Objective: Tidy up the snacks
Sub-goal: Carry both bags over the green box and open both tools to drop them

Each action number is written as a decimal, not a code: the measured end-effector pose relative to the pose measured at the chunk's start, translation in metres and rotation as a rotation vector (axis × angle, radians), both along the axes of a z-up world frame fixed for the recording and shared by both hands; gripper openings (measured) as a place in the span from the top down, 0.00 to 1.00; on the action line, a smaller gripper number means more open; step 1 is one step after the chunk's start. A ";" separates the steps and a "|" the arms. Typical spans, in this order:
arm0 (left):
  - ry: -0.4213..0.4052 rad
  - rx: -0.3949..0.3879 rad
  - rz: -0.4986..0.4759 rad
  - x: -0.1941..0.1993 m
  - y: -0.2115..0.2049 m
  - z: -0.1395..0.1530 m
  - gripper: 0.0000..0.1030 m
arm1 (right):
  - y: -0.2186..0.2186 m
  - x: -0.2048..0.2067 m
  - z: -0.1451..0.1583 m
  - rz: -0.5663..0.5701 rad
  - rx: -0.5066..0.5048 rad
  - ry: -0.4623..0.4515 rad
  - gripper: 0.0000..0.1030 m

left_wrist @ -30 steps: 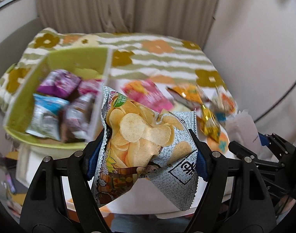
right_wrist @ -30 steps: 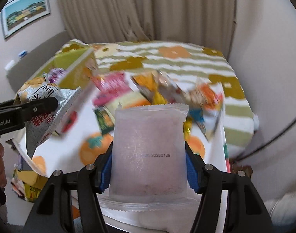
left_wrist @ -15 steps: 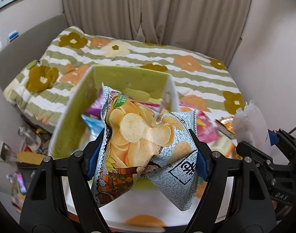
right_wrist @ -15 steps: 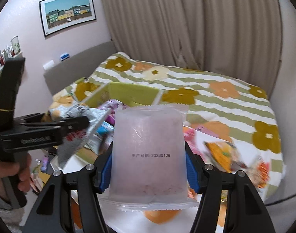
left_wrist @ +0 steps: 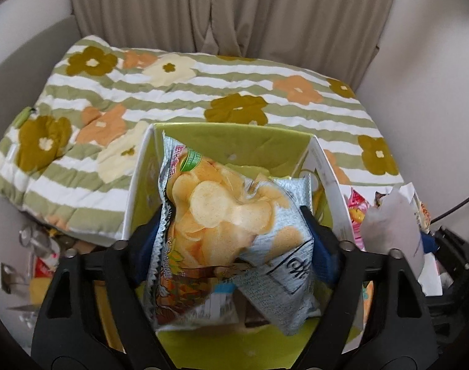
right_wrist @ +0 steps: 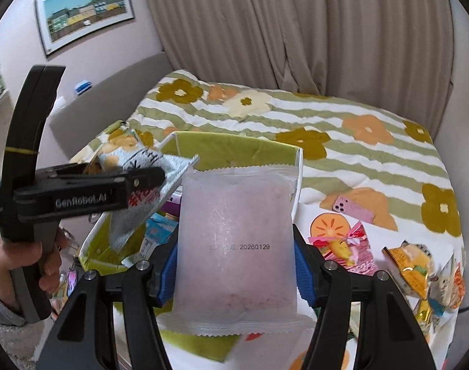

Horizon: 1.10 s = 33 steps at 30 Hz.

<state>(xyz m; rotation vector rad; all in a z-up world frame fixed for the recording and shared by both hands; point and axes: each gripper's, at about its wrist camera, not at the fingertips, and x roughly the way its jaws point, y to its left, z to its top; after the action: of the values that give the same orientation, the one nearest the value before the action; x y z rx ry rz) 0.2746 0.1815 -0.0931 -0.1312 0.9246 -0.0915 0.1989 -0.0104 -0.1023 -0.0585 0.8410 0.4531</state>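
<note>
My left gripper [left_wrist: 231,234] is shut on a potato chip bag [left_wrist: 222,215] and holds it over the open green box [left_wrist: 234,141]. It also shows in the right wrist view [right_wrist: 148,182], with the chip bag [right_wrist: 142,169] above the box's left side. My right gripper [right_wrist: 236,256] is shut on a frosted white snack packet [right_wrist: 237,240] with a printed date, held just in front of the green box [right_wrist: 234,148]. Several snack packs [right_wrist: 157,231] lie inside the box. The white packet shows at the right of the left wrist view [left_wrist: 391,222].
Loose snacks lie on the orange-print tablecloth [right_wrist: 330,225] at the right: a pink pack [right_wrist: 348,246] and an orange pack [right_wrist: 416,265]. A pink phone [right_wrist: 351,209] lies by the flowered bed [right_wrist: 327,123]. Clutter sits on the floor at the left [left_wrist: 40,252].
Both grippers have swung left towards the green box. The chip bag now hangs over the box opening. The white packet has come up to the box's right side.
</note>
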 end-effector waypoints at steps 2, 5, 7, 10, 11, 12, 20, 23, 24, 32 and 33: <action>0.010 -0.008 -0.003 0.003 0.004 -0.006 0.00 | 0.002 0.005 -0.004 -0.025 -0.007 0.010 0.43; 0.035 -0.010 -0.015 0.000 0.010 -0.016 0.00 | 0.007 0.014 -0.007 -0.056 -0.013 0.024 0.43; 0.034 -0.017 -0.014 -0.008 0.015 -0.019 0.00 | 0.009 0.019 -0.008 -0.066 -0.018 0.029 0.43; 0.027 -0.028 0.002 -0.017 0.022 -0.022 0.00 | 0.011 0.027 -0.009 -0.066 -0.029 0.028 0.43; 0.028 -0.032 0.009 -0.018 0.024 -0.023 0.00 | 0.011 0.030 -0.010 -0.064 -0.030 0.027 0.43; 0.032 -0.037 0.016 -0.018 0.026 -0.024 0.00 | 0.012 0.034 -0.011 -0.062 -0.029 0.029 0.43; 0.039 0.002 0.049 -0.017 0.027 -0.029 0.00 | 0.020 0.064 -0.023 -0.012 -0.022 0.074 0.43; 0.040 0.030 0.062 -0.013 0.026 -0.030 0.00 | 0.026 0.081 -0.033 -0.004 -0.016 0.110 0.43; 0.042 0.035 0.067 -0.013 0.026 -0.031 0.00 | 0.028 0.088 -0.036 0.001 -0.017 0.126 0.43; 0.070 0.047 0.093 -0.019 0.028 -0.041 0.00 | 0.031 0.092 -0.038 0.008 0.007 0.101 0.10; 0.073 0.045 0.095 -0.021 0.028 -0.042 0.00 | 0.029 0.089 -0.038 0.007 0.005 0.100 0.10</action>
<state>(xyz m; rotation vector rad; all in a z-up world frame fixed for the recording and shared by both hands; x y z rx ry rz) 0.2532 0.2092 -0.1350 -0.1370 0.9910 0.0221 0.2875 0.0181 -0.1402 -0.0343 0.9378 0.4679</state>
